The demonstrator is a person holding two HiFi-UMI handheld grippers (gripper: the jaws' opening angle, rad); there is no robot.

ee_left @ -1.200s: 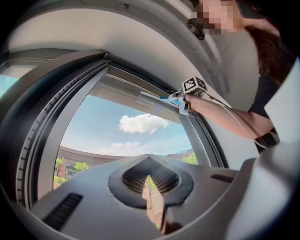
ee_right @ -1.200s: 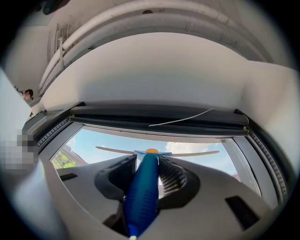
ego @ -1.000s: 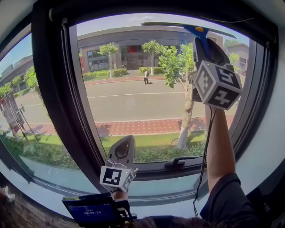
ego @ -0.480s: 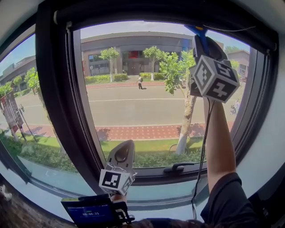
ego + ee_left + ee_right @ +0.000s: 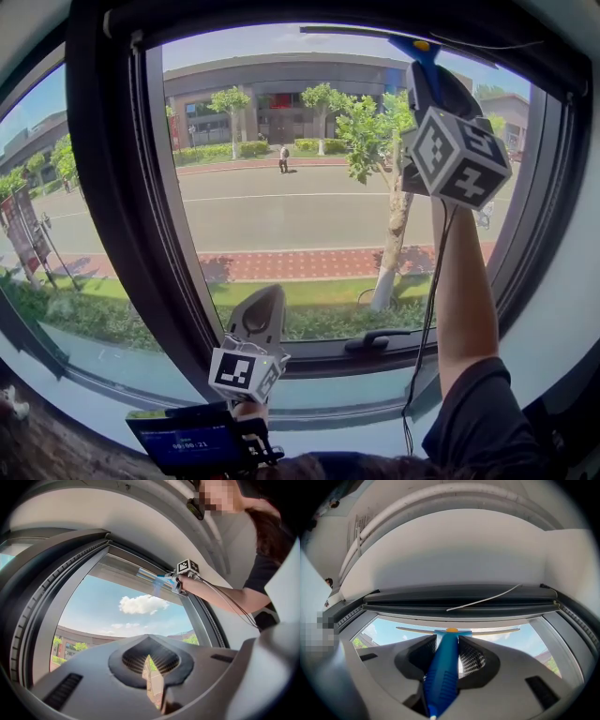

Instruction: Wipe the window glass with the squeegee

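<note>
Blue-handled, thin-bladed squeegee (image 5: pixel 443 672) high on the clear window glass (image 5: pixel 300 225), upper right.
My right gripper (image 5: pixel 446 641) pinches its handle; my left gripper (image 5: pixel 150 658) is pressed together.

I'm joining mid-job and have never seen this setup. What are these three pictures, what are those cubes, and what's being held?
No robot: a person holds a two-fingered gripper in each hand; the marker cubes are part of them. The wide picture comes from a camera on the person's head, facing the window glass. The other two come from cameras riding on each gripper, looking along its fingers. The right gripper is raised to the top of the pane, shut on the squeegee by its blue handle, blade near the upper frame. The left gripper sits low by the lower frame, fingers almost together, holding nothing.
</note>
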